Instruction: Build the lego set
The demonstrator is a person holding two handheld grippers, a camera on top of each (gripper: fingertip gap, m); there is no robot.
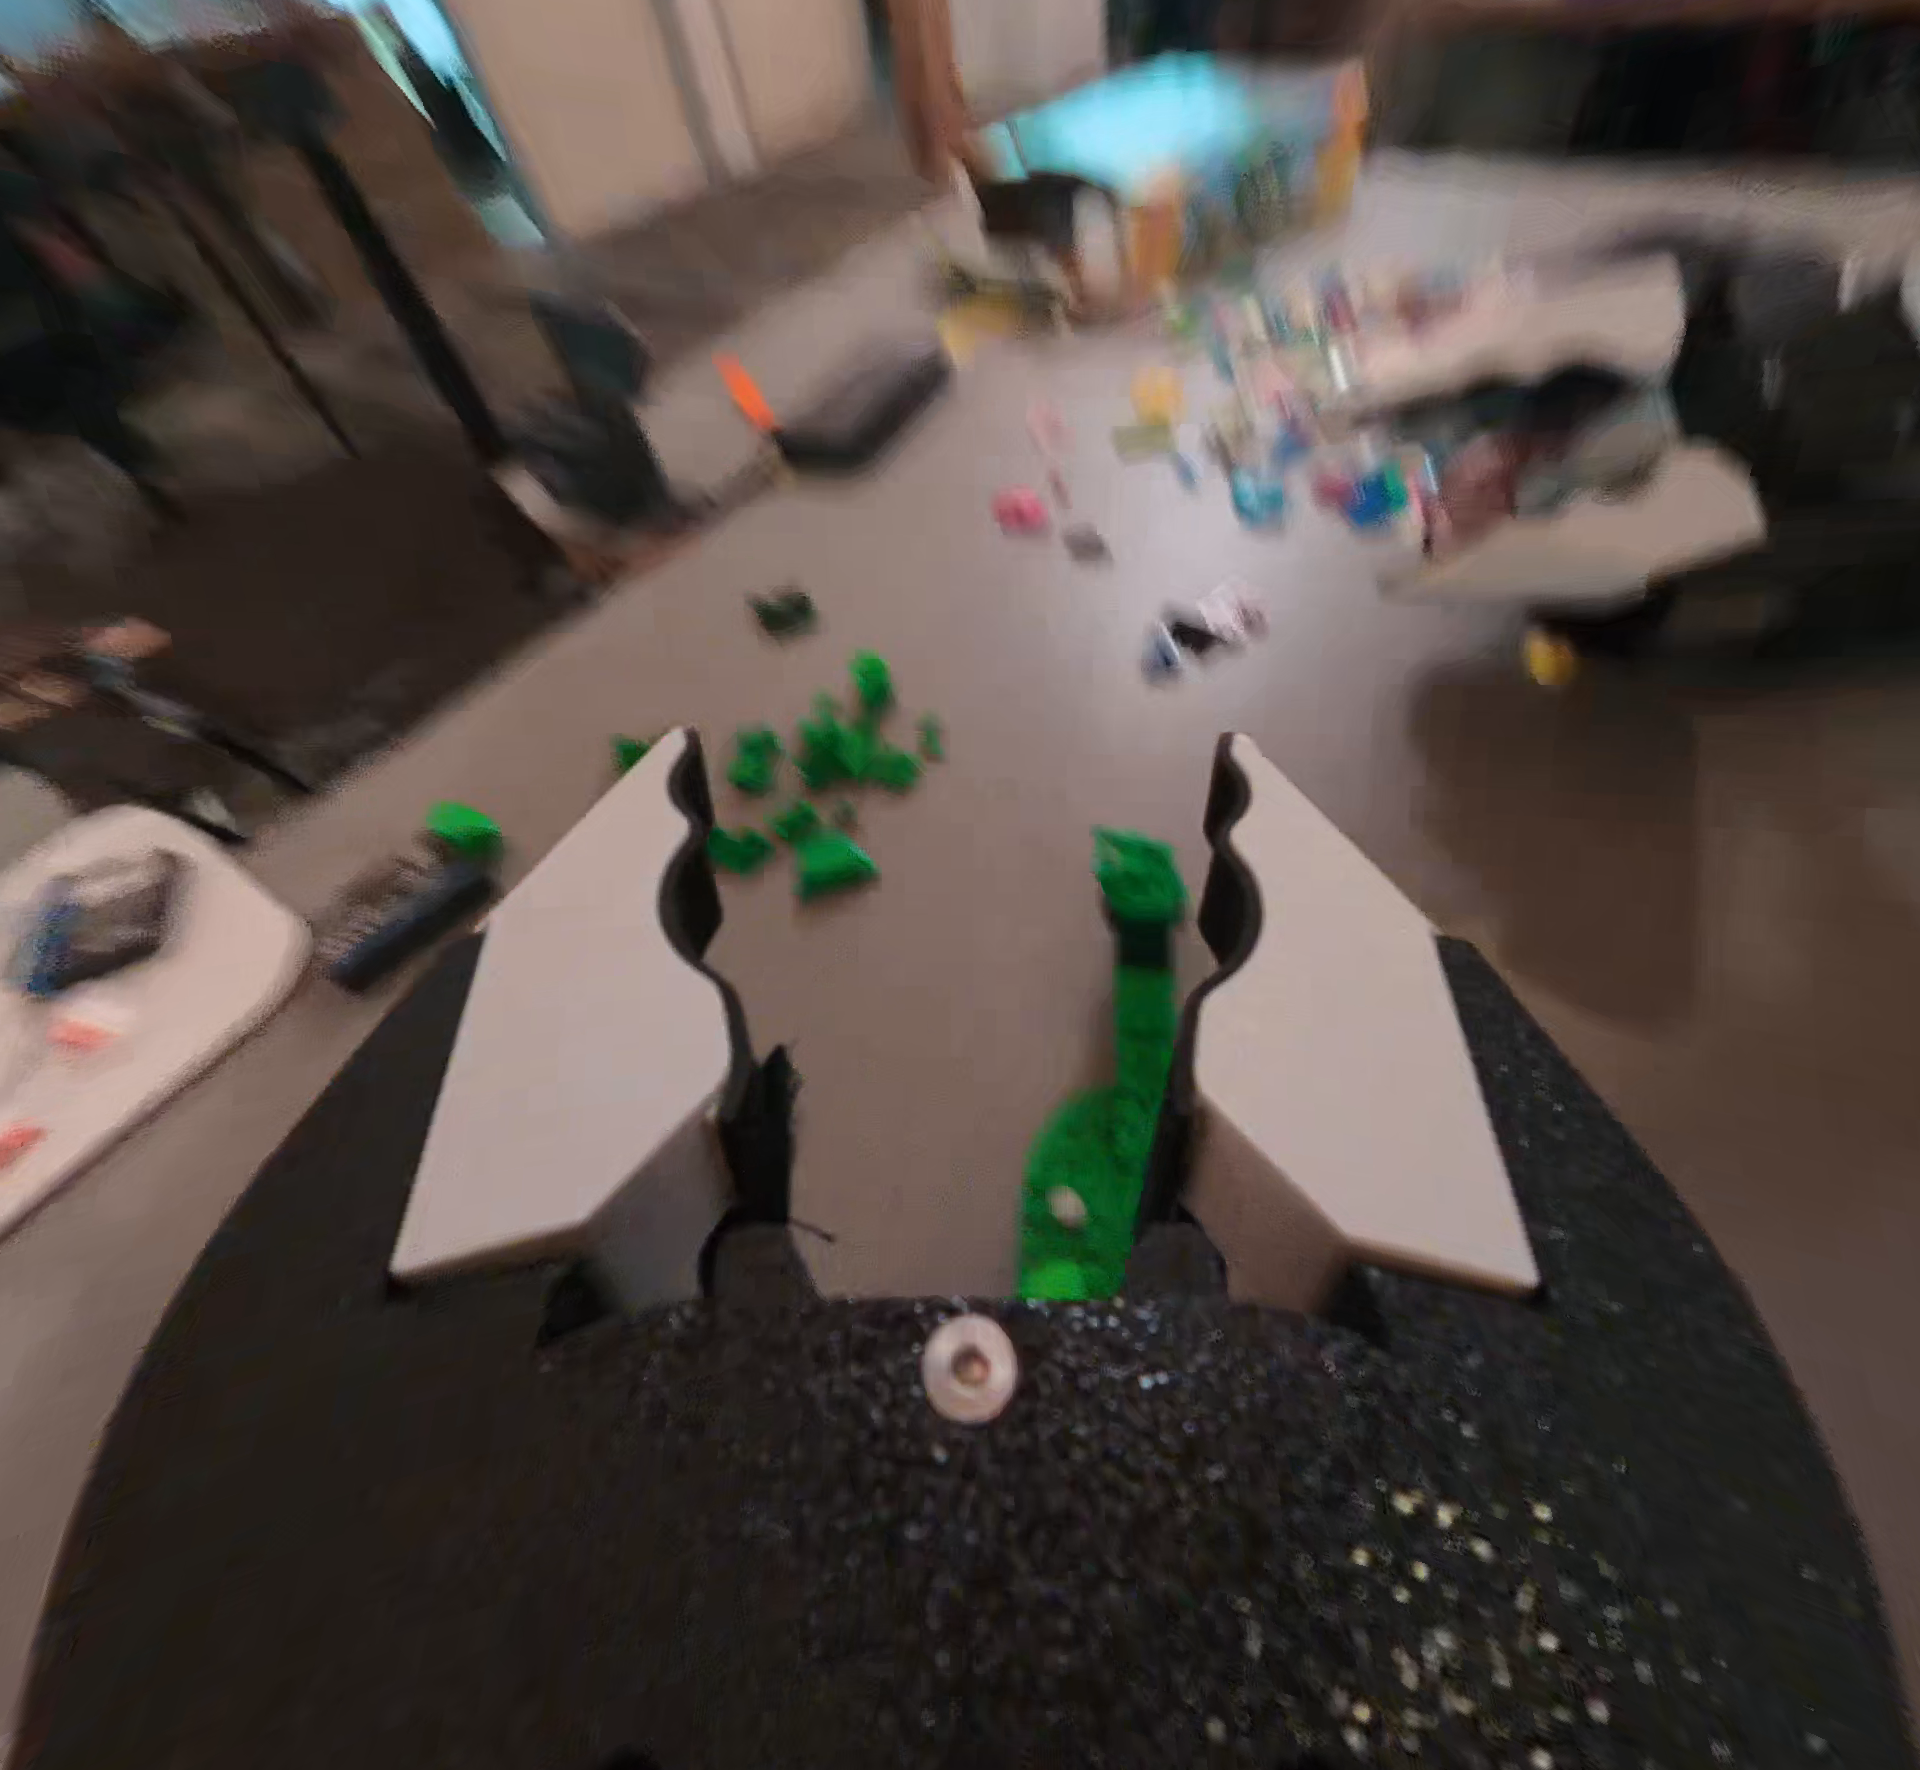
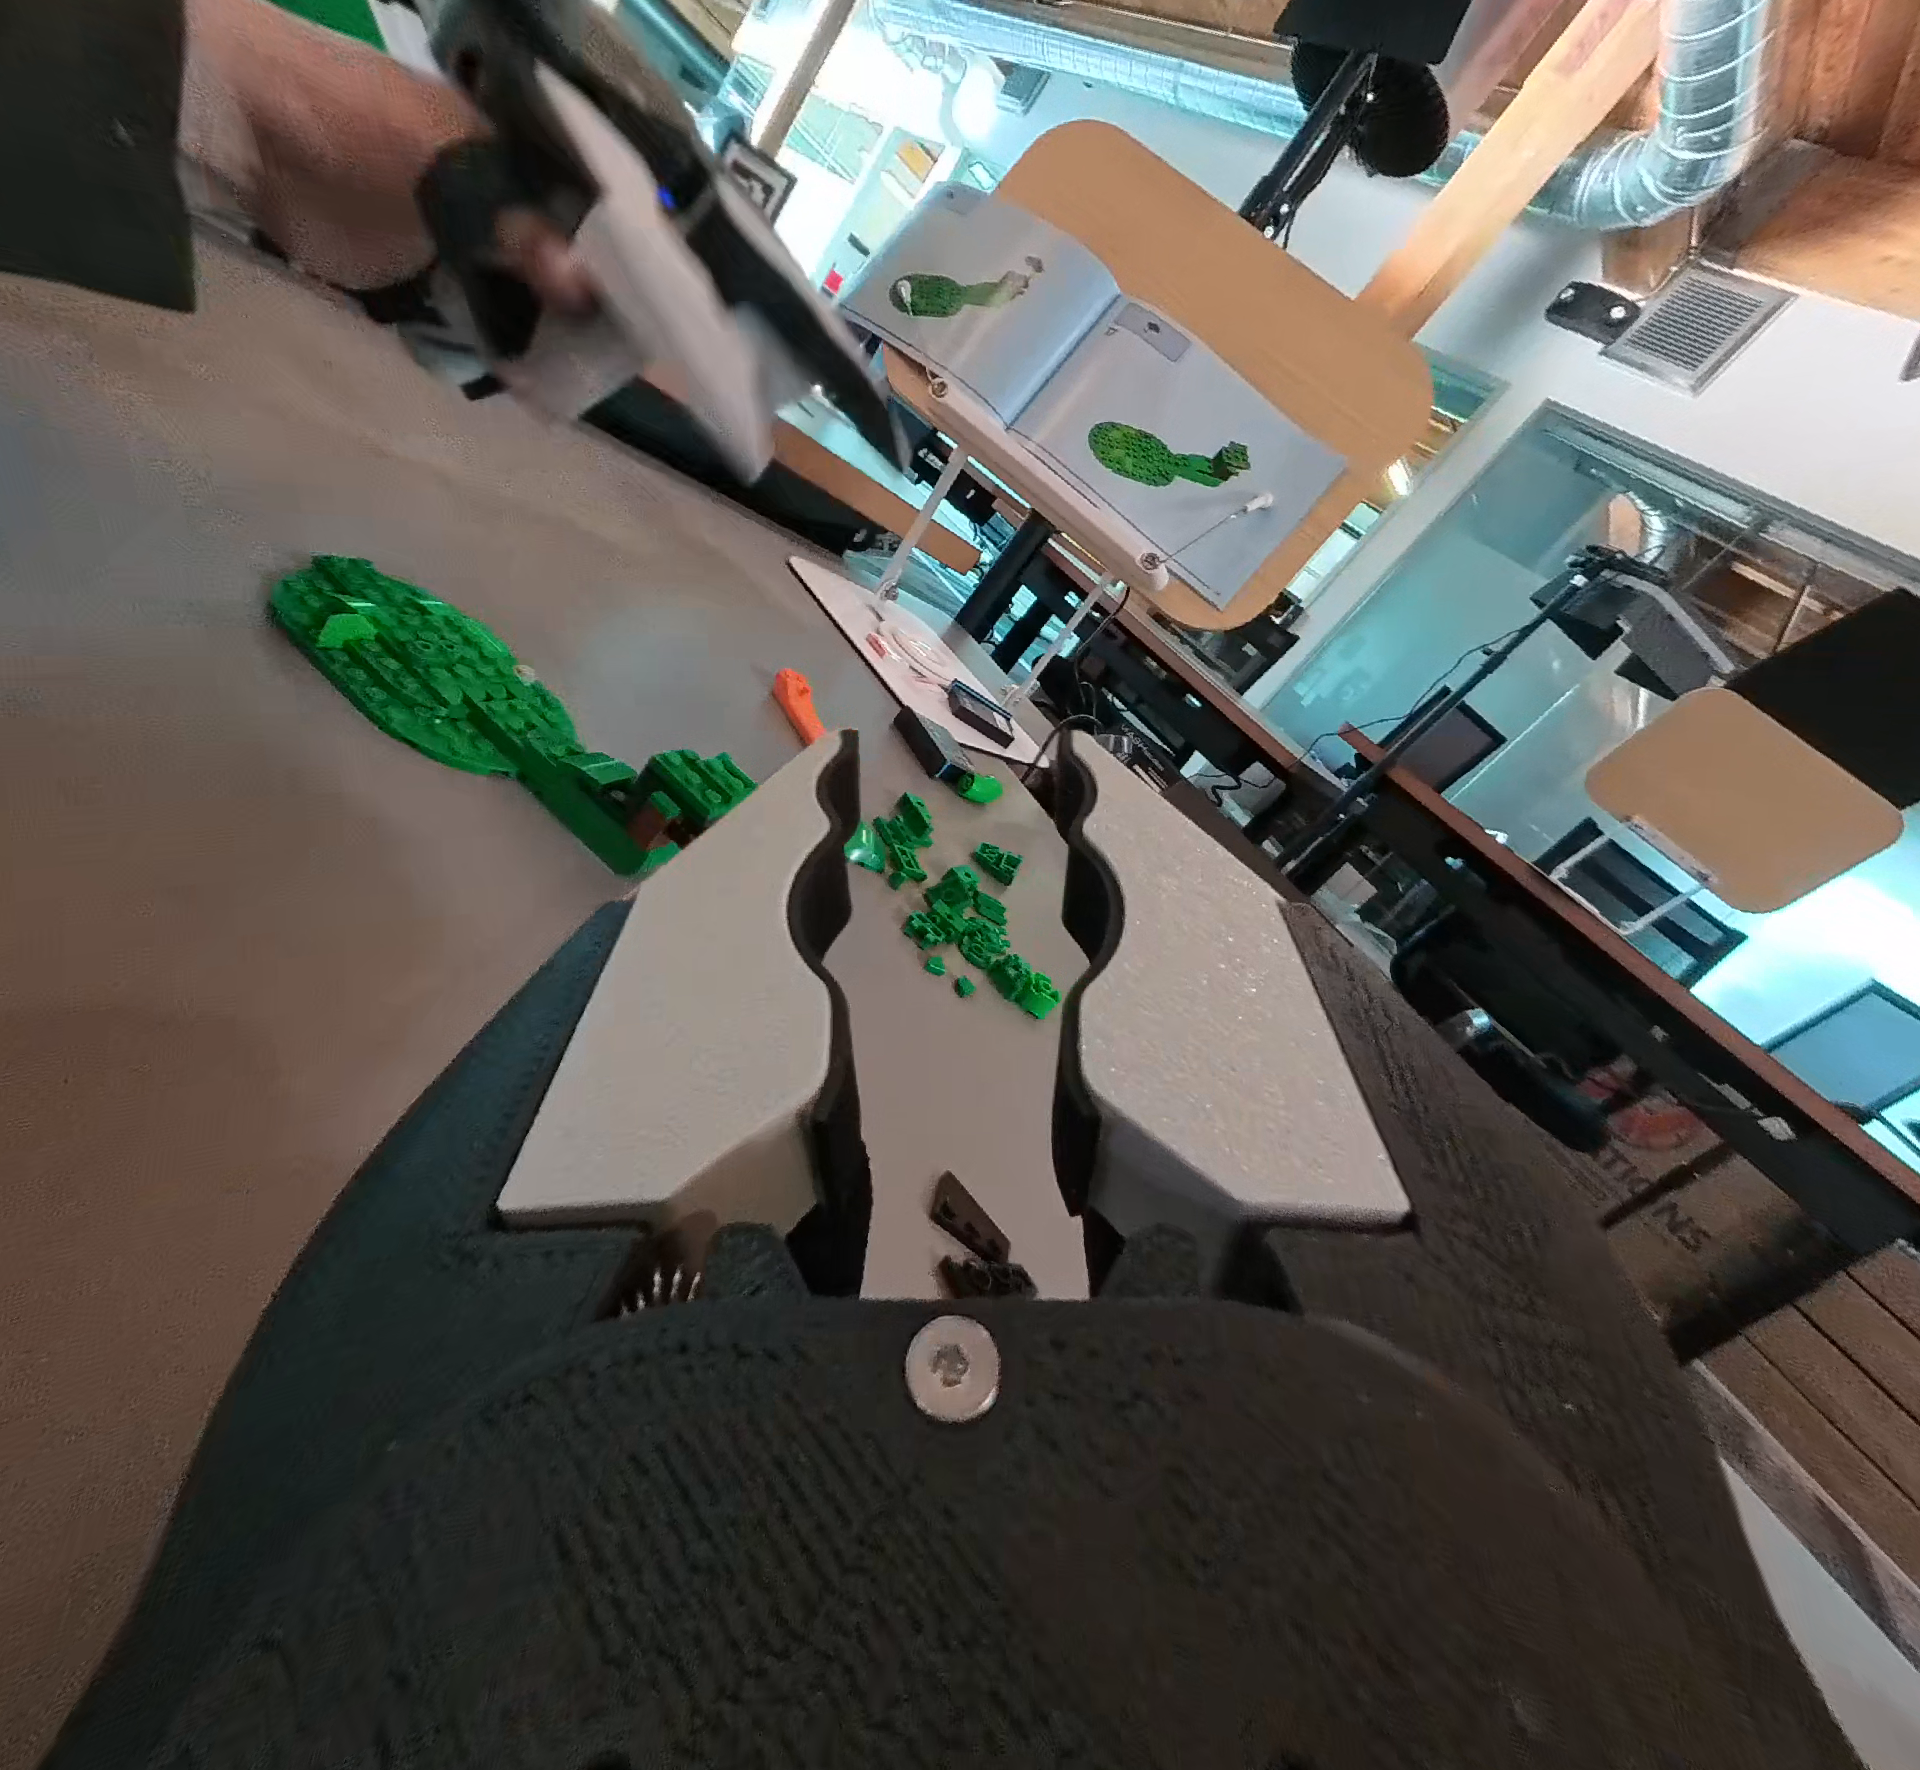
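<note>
A flat green lego build (image 2: 447, 681) with a narrow stem and a small brown-and-green block at its end lies on the grey table (image 2: 260, 993). In the blurred left wrist view the build (image 1: 1138, 993) shows on the table under my right-hand finger. My left gripper (image 1: 958, 754) is open and empty, held above the build; it also shows in the right wrist view (image 2: 831, 458), in a hand. A pile of loose green pieces (image 2: 956, 910) lies ahead of my right gripper (image 2: 958, 754), which is open and empty. The pile also shows in the left wrist view (image 1: 831, 764).
An open instruction booklet (image 2: 1091, 390) stands on a stand at the table's far side. An orange brick separator (image 2: 798, 704) and a black device (image 2: 935, 744) lie near the pile. Small dark pieces (image 2: 977, 1242) lie between my right fingers. Colourful pieces (image 1: 1299, 432) lie farther off.
</note>
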